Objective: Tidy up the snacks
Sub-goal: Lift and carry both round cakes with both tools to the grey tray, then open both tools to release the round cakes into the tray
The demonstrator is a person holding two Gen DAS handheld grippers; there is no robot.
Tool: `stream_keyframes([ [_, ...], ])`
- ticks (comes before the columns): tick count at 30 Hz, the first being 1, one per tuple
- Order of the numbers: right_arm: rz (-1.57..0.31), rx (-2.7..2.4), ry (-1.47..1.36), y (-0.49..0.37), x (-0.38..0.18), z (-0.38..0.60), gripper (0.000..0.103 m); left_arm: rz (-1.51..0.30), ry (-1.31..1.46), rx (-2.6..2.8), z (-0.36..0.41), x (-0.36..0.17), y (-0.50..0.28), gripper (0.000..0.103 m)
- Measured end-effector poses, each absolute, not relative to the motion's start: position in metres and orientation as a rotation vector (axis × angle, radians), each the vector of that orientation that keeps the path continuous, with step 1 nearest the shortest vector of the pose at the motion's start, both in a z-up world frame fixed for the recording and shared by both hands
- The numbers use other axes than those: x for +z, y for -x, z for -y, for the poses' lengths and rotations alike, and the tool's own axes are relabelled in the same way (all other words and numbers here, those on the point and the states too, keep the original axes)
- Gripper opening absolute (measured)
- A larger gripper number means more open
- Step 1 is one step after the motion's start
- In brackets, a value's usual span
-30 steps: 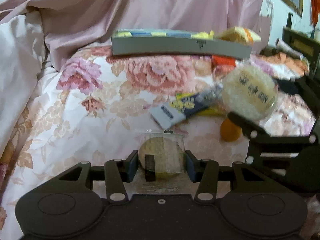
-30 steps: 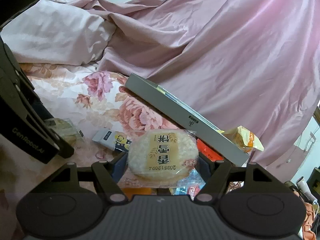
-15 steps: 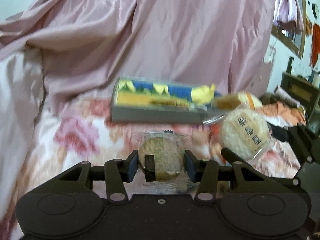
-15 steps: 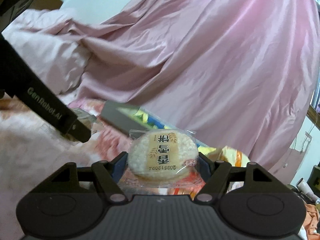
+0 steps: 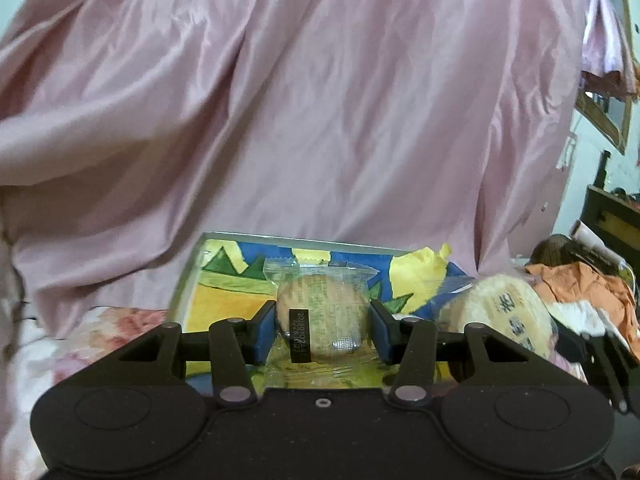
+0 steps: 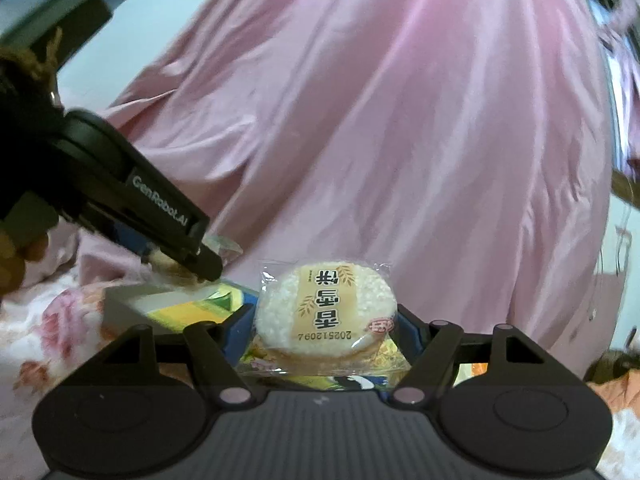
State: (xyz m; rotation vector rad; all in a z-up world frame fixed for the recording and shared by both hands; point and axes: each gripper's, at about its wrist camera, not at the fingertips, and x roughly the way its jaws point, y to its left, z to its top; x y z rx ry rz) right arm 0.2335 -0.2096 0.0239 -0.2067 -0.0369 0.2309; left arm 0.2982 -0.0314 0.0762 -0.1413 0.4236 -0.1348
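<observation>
**A:** What do the two claws have now?

**B:** The left gripper point(image 5: 323, 330) is closed on a small round biscuit point(image 5: 322, 312) in a clear wrapper; the blue pads press its two sides. The right gripper point(image 6: 326, 326) stands wider and is closed on a white rice cracker point(image 6: 326, 312) in its wrapper, also clamped by the edges.

**A:** And where are they over the scene?

**B:** Both snacks are in the air, in front of the tray point(image 5: 188, 280), a shallow box with a grey rim and a yellow, blue and green picture inside. It lies on the floral bedsheet point(image 6: 60, 312), with the pink cloth point(image 5: 320, 100) hanging behind. In the right view the left claw is above the near corner of the tray.

**A:** So the step is to put them in?

**B:** I judge so. To do it well, each claw should go past the grey rim first, then go low over the bottom of the tray before the jaws open, so the wrapper does not slide out on the sheet.

**A:** Any danger?

**B:** The two claws are near each other. I would release one snack, draw that claw away, then place the other just beside it.
</observation>
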Motion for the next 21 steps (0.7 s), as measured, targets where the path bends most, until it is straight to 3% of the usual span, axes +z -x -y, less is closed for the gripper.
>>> stream_keyframes([
  [21,-0.08,0.268,0.026,-0.274,0.012,0.229,0.079,-0.56,0.132,-0.068,0.034,0.043,-0.342,0.051],
])
